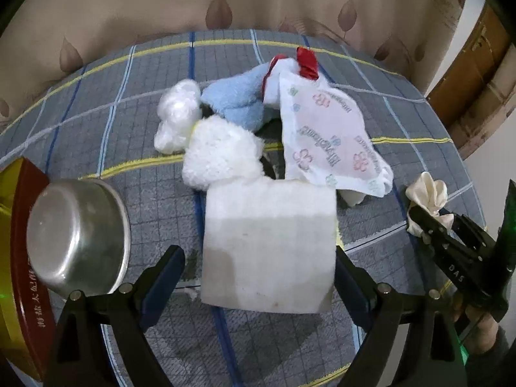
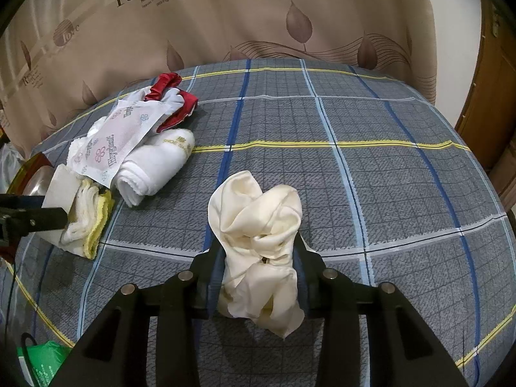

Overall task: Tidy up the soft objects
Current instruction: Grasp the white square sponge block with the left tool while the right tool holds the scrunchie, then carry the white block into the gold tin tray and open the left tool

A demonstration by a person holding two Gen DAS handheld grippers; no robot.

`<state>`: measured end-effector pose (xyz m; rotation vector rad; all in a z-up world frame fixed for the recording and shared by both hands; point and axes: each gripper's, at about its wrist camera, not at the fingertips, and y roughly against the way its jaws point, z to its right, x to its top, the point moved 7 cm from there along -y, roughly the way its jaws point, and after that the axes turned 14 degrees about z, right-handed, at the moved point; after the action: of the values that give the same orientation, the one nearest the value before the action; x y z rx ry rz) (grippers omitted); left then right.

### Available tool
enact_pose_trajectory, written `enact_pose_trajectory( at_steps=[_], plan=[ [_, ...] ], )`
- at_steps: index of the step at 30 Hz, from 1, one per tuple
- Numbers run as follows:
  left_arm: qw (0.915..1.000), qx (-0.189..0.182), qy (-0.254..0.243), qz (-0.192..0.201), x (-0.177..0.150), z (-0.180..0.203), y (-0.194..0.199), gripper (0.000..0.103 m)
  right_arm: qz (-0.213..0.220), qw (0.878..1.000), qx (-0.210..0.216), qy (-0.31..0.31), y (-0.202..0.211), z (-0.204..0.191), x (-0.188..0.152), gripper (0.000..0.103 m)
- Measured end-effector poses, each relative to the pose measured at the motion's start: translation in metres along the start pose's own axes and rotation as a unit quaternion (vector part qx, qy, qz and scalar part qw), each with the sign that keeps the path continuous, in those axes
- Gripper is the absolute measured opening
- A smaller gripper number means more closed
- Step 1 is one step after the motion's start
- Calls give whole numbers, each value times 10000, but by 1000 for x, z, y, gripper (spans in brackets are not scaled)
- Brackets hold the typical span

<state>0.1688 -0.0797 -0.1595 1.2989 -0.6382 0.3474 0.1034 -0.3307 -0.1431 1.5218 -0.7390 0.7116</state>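
A crumpled cream satin cloth [image 2: 258, 225] lies on the plaid tablecloth [image 2: 387, 177], pinched at its waist between the pads of my right gripper [image 2: 258, 248], which is shut on it. From the left wrist view that gripper [image 1: 416, 217] shows at the right with the cream cloth [image 1: 425, 190] at its tip. My left gripper [image 1: 259, 251] stands open around a flat white pad [image 1: 267, 242]; its left finger is clear of the pad's edge. Beyond lie a fluffy white cloth [image 1: 222, 154], a blue towel [image 1: 232, 100], a printed white pack [image 1: 325, 135] and a red cloth [image 1: 306, 61].
An upturned metal bowl [image 1: 77, 235] leans on a red and gold tin [image 1: 19, 258] at the left. A rolled white towel [image 2: 154, 167] and a crumpled clear bag [image 1: 177, 109] sit in the pile. A beige curtain [image 2: 258, 16] hangs behind the table, and a green bag [image 2: 42, 361] lies below its edge.
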Motion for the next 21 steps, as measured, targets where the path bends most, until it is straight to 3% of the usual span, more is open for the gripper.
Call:
enact_pose_trajectory(
  at_steps=[6, 21],
  plan=[
    [9999, -70, -109, 95, 4, 4, 8, 71, 0, 10000, -3, -3, 0, 0, 0, 37],
    [9996, -136, -41, 257, 8, 5, 22, 67, -8, 10000, 15, -15, 0, -1, 0, 38]
  ],
)
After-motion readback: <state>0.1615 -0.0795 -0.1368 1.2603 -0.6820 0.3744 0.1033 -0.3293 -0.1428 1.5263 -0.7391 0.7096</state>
